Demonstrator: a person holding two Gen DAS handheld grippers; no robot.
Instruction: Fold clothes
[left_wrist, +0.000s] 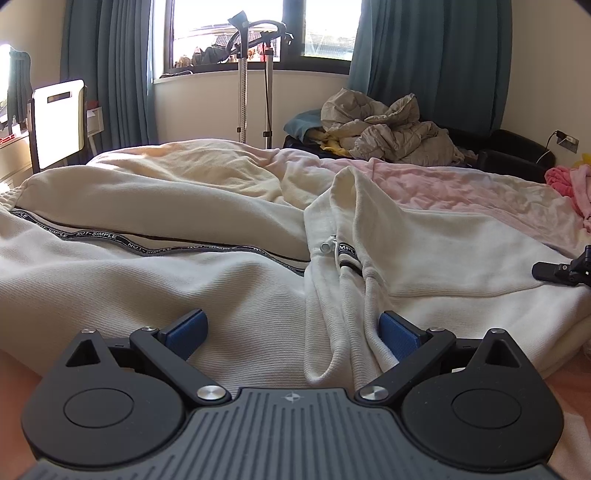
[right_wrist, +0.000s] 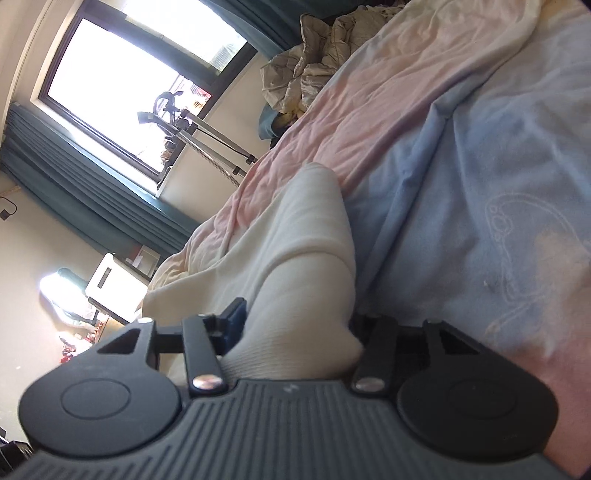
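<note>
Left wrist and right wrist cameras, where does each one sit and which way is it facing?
Left wrist: low over the cream hoodie, facing the window across the bed; left gripper open, blue pads astride the fabric; the other gripper's tip at the right edge.
Right wrist: rolled sideways, low over the pastel blanket; right gripper with a hoodie fold between its fingers.
Shared: hoodie, window, teal curtains, crumpled beige quilt.

- Bright daylight floods a dark-framed window (left_wrist: 258, 33) between teal curtains (left_wrist: 424, 62)
- Cream walls (left_wrist: 207, 107)
- A bed with a pink and blue cover (left_wrist: 461, 188)
- A crumpled beige quilt (left_wrist: 388, 129) lies beyond it
</note>
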